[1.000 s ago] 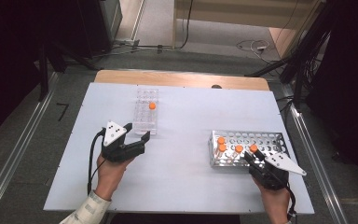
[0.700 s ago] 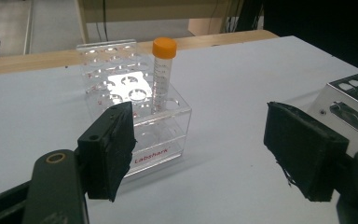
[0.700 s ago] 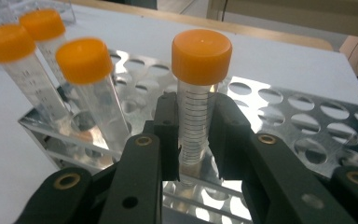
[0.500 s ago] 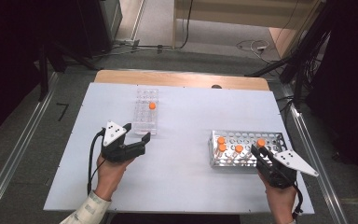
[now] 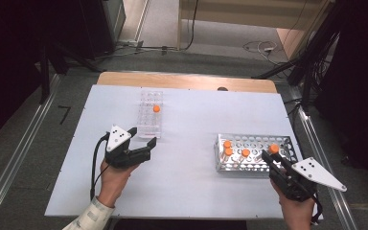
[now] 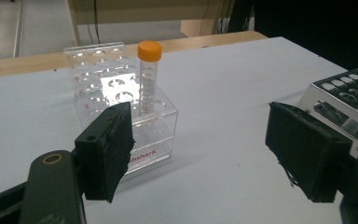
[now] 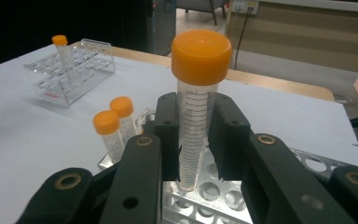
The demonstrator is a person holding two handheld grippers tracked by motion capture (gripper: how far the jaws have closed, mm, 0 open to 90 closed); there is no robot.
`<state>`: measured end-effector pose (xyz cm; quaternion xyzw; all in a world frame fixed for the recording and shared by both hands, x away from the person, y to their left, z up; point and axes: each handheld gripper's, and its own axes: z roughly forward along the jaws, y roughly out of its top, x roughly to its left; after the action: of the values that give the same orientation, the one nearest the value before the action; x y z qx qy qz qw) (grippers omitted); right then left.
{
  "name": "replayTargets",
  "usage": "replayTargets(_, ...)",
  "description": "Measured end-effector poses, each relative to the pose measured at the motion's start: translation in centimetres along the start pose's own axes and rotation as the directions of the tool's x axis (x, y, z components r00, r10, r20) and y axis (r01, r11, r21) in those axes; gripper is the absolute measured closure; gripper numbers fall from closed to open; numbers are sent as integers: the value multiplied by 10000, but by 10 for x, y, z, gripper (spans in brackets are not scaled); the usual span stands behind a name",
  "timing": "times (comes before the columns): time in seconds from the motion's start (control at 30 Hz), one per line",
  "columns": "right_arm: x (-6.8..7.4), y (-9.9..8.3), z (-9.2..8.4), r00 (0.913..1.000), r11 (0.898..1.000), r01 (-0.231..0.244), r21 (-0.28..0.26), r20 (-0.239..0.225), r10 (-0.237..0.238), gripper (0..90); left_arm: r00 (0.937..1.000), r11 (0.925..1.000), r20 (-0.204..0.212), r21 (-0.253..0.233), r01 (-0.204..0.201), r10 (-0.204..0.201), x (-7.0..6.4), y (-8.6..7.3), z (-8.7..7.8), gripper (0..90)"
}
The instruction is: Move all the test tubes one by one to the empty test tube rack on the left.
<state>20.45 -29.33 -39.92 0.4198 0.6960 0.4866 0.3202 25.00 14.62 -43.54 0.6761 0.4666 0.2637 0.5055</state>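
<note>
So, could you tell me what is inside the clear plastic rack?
The clear rack holds one orange-capped tube, upright; its other holes look empty. The tube's tip is blurred behind the plastic.

Five orange-capped tubes (image 5: 156, 109) in all: one in the far-left clear rack (image 5: 150, 115), four at the near-right metal rack (image 5: 254, 153). Two racks, two grippers (image 5: 141, 143).

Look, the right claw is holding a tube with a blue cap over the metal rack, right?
Almost. The right claw does hold a tube over the metal rack, but its cap is orange, not blue. The right gripper view shows it.
</note>
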Motion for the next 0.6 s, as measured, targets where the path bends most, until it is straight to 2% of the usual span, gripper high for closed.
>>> replayTargets(0.33,19,3,-2,9968,9995,270,137,-750,-259,720,9998,10000,194,62,-74,73,-3,1,0,234)
replayTargets(0.6,45,-7,15,9860,9973,544,495,-1601,-459,720,9988,9998,453,69,-182,179,-10,1,0,237)
